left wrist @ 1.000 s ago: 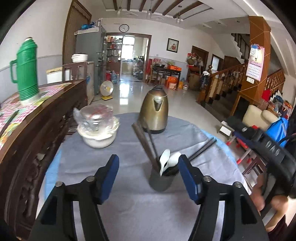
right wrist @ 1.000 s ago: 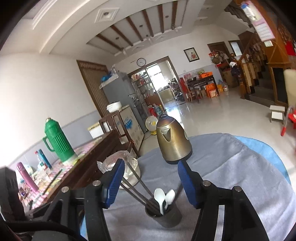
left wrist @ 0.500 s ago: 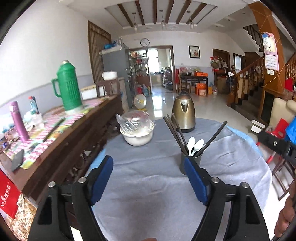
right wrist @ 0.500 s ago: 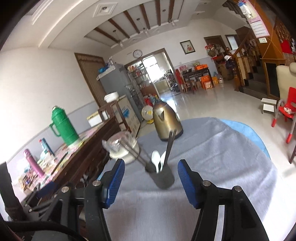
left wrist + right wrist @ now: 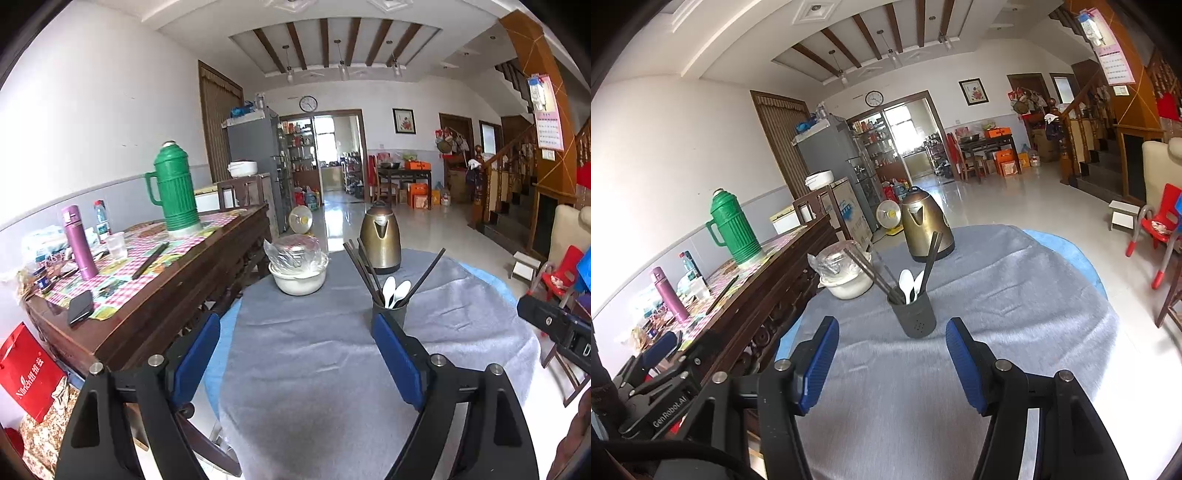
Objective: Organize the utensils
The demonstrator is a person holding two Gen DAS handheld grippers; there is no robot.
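Through the left wrist camera I see my left gripper [image 5: 295,356] opening, nothing between its jaws; the utensil cup [image 5: 388,316] with chopsticks [image 5: 364,271] and spoons [image 5: 394,291] stands on the table [image 5: 314,387] just beyond its right finger. Through the right one, my right gripper [image 5: 890,358] hangs open and empty, the cup [image 5: 916,317] ahead between its fingers, untouched.

A round table under a grey cloth [image 5: 997,295] carries a dark grey utensil cup [image 5: 916,319]. Behind it stand a plastic-wrapped white bowl [image 5: 847,286] and brass-coloured kettle [image 5: 923,225].
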